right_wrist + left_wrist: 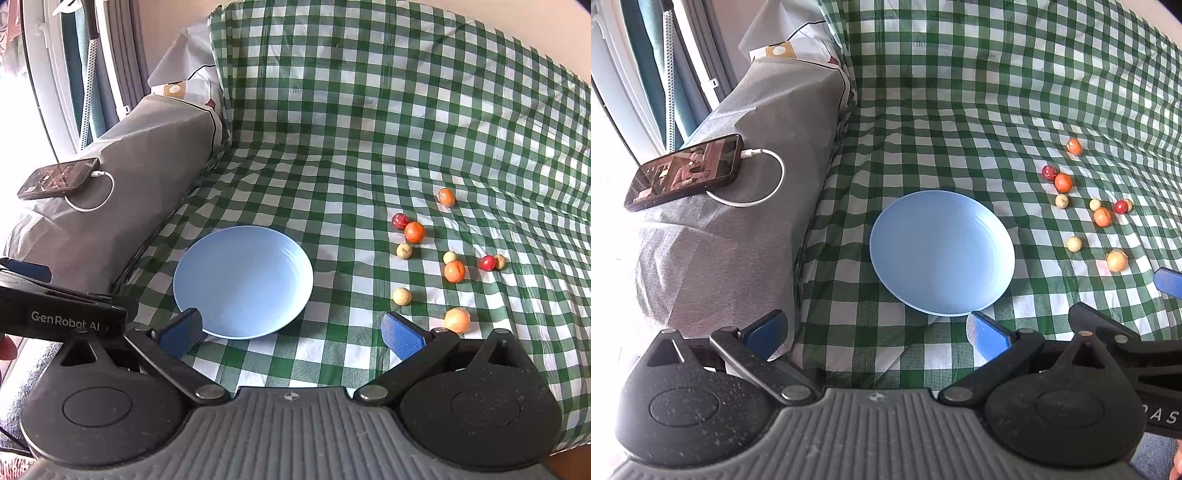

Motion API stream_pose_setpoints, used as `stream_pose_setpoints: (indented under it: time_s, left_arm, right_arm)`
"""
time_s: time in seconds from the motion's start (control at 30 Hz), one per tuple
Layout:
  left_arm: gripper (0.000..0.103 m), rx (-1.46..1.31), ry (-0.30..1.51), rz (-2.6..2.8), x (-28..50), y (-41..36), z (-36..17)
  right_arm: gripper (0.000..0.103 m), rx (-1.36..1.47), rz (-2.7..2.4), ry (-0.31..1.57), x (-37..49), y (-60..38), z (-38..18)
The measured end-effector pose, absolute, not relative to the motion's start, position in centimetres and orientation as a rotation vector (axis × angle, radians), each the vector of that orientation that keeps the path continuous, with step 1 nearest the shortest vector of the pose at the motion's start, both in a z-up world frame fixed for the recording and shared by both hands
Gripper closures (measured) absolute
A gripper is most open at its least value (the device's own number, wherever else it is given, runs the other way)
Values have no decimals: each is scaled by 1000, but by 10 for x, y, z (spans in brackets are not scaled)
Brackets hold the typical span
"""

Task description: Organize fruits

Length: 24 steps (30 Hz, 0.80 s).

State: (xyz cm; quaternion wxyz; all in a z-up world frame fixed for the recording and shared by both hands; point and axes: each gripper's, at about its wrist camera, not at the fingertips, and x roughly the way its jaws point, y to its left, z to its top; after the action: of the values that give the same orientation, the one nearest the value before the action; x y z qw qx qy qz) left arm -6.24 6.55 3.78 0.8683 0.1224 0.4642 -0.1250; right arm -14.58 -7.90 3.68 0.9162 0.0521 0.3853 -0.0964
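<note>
An empty light-blue plate [942,251] [243,280] lies on the green checked cloth [960,110] [369,110]. To its right several small fruits are scattered: orange ones [1063,182] [414,232], red ones [1048,172] [400,220], pale ones [1074,244] [402,296] and a yellowish one [1116,260] [457,320]. My left gripper [877,332] hovers open near the plate's front edge, nothing between its blue pads. My right gripper [291,332] is open too, in front of the plate and fruits. Each gripper's body shows at the edge of the other's view.
A grey padded armrest [738,229] [122,206] rises left of the cloth. On it lies a phone [685,171] [59,178] with a white charging cable [768,184]. The cloth climbs a backrest behind. A window with curtains is at far left.
</note>
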Motion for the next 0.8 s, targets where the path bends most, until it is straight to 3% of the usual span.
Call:
stream_pose_setpoints:
  time_s: [0.53, 0.8]
  left_arm:
    - [0, 271, 985, -254, -59, 64, 31]
    - [0, 258, 968, -267, -57, 58, 26]
  right_arm:
    - [1, 115, -212, 816, -147, -74, 30]
    - [1, 219, -228, 727, -152, -89, 12]
